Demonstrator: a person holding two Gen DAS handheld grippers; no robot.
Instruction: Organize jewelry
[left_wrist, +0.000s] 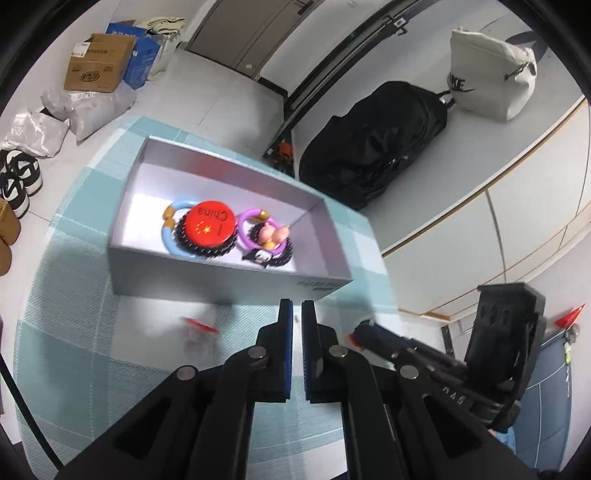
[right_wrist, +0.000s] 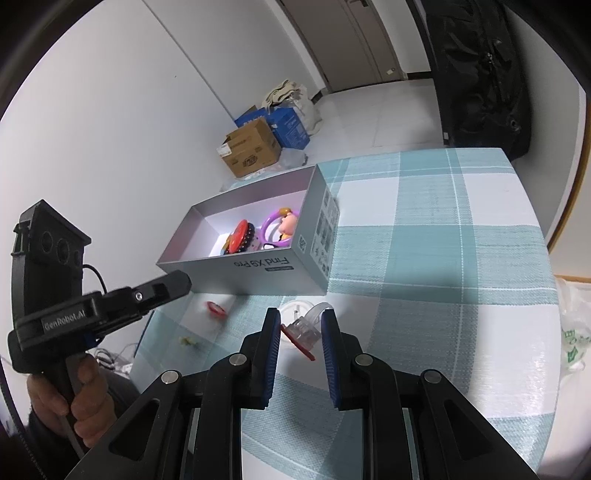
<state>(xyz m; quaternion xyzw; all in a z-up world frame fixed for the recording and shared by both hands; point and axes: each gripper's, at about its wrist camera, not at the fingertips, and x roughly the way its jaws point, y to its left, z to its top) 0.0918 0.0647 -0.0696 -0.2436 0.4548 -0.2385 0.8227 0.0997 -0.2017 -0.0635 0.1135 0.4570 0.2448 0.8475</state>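
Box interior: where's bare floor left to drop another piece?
Inside the grey box, the far end past the red China badge is bare, as is the corner beyond the pink figure. The middle is crowded: badge, blue ring, purple ring.

Tablecloth (right_wrist: 424, 229): teal and white plaid.
Box (left_wrist: 207, 269): grey outside, pale lilac inside.
Round badge (left_wrist: 210, 226): red, yellow stars.
Rings: blue ring (left_wrist: 167, 236); purple ring (left_wrist: 245, 229).
Gripper pads (right_wrist: 272, 354): blue on black.

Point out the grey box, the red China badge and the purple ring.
grey box (left_wrist: 229, 275), left wrist view, near outer wall.
red China badge (left_wrist: 210, 226), left wrist view, centre of its face.
purple ring (right_wrist: 269, 223), right wrist view, left arc.
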